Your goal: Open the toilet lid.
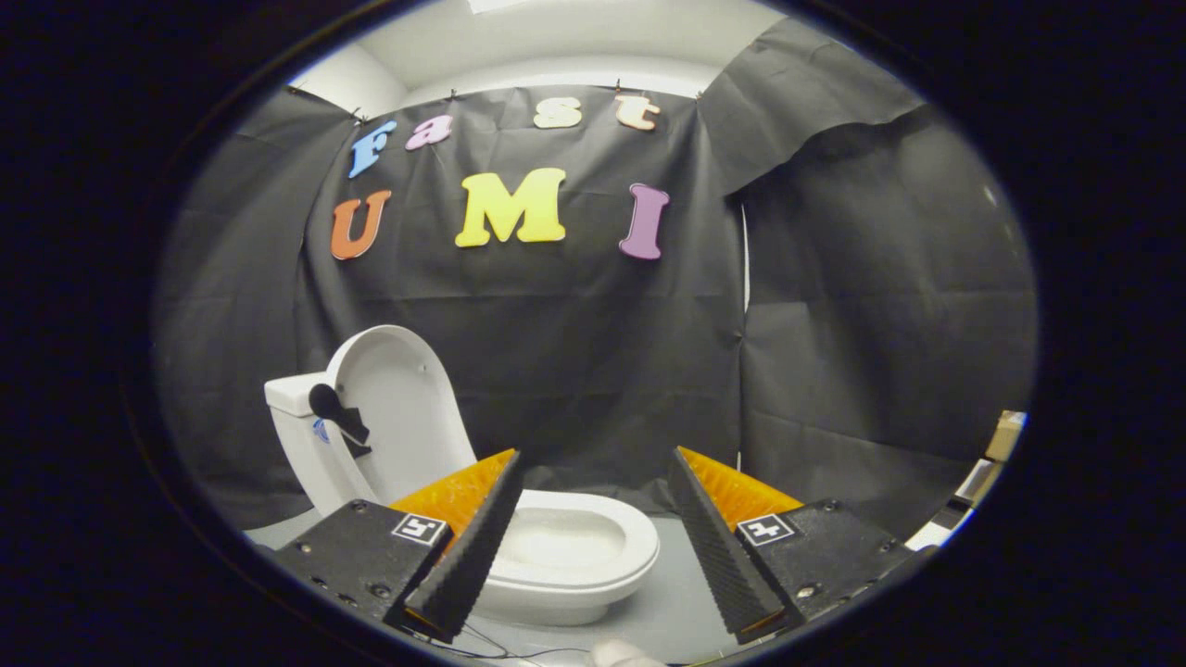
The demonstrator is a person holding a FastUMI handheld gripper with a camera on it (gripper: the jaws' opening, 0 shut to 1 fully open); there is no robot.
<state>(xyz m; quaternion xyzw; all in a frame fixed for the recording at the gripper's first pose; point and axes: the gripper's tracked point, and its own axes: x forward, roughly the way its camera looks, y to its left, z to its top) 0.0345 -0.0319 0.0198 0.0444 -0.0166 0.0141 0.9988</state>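
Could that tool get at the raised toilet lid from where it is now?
Probably yes. The tool is open and holds nothing, and the lid stands upright against the tank, beyond the left finger, with no obstacle visible between them.

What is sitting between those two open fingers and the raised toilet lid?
In the gripper view, the toilet seat and bowl lie between the open gripper and the upright lid. Nothing is held; the fingers stand wide apart.

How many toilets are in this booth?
1. The toilet stands on the floor beyond the open gripper, partly behind its left finger, with its lid raised against the tank. Nothing is between the fingers.
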